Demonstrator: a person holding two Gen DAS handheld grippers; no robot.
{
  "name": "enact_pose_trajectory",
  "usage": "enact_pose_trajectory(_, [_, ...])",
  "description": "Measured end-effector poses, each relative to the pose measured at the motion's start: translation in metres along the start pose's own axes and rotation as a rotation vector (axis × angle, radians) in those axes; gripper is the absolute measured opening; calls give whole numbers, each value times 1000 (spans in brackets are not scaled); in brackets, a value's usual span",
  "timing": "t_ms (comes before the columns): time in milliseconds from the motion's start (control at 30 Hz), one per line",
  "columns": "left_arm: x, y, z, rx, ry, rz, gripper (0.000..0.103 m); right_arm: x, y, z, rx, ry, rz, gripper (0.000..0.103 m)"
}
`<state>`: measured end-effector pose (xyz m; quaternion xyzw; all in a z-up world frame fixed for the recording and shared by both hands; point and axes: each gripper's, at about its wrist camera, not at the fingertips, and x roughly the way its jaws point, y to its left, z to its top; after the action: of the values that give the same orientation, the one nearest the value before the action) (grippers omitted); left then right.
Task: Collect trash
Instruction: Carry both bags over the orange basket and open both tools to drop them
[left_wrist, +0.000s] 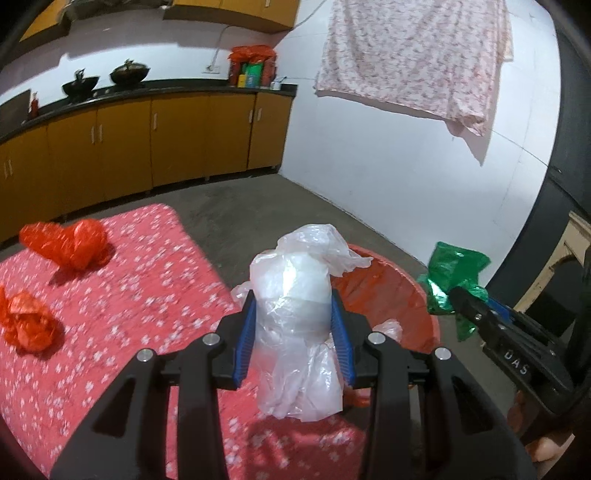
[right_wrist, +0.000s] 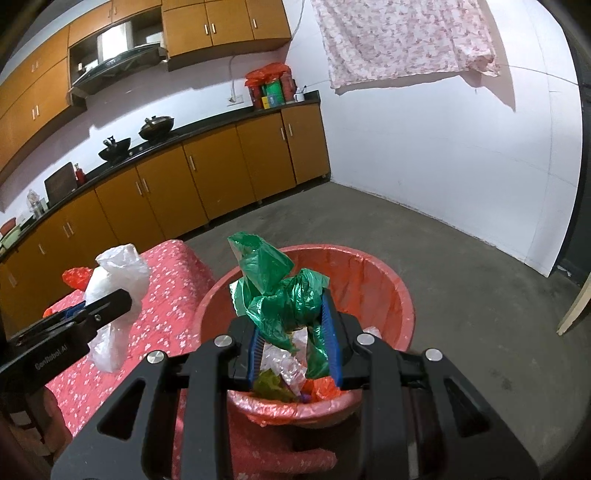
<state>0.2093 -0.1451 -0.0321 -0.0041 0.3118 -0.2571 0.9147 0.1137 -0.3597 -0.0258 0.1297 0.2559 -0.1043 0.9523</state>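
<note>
My left gripper (left_wrist: 294, 302) is shut on a crumpled clear plastic bag (left_wrist: 295, 295), held above the edge of the red flowered tablecloth (left_wrist: 110, 332) and close to the red bin (left_wrist: 399, 291). In the right wrist view that clear plastic bag (right_wrist: 118, 280) hangs left of the bin. My right gripper (right_wrist: 291, 314) is shut on a crumpled green plastic bag (right_wrist: 273, 291), right over the red bin (right_wrist: 380, 288), which is lined with a red bag and holds several scraps of plastic. Two crumpled red bags (left_wrist: 68, 242) (left_wrist: 26, 321) lie on the cloth.
Orange kitchen cabinets (right_wrist: 207, 181) with a dark counter and pans run along the back wall. A flowered sheet (right_wrist: 399, 40) hangs on the white wall. Bare concrete floor (right_wrist: 461, 258) lies right of the bin. A pale wooden frame (left_wrist: 565, 258) stands at far right.
</note>
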Motion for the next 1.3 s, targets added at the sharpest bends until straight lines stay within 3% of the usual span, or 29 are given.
enact_pose_trajectory(767, [59,-21,2,32,83,-52,41,20,-18,8,89,-5,-4,32])
enact_pose_trajectory(1067, [77,-15,-5,6,132,-53,54,29,-26,6,129,13,10,54])
enact_pose_trajectory(1167, [75,-5,-8,-14,132,-35,59,27,-26,5,122,3,1,67])
enact_pose_trajectory(1300, [67,9,-11,-37,120,3,67,27,-22,6,113,4,1,70])
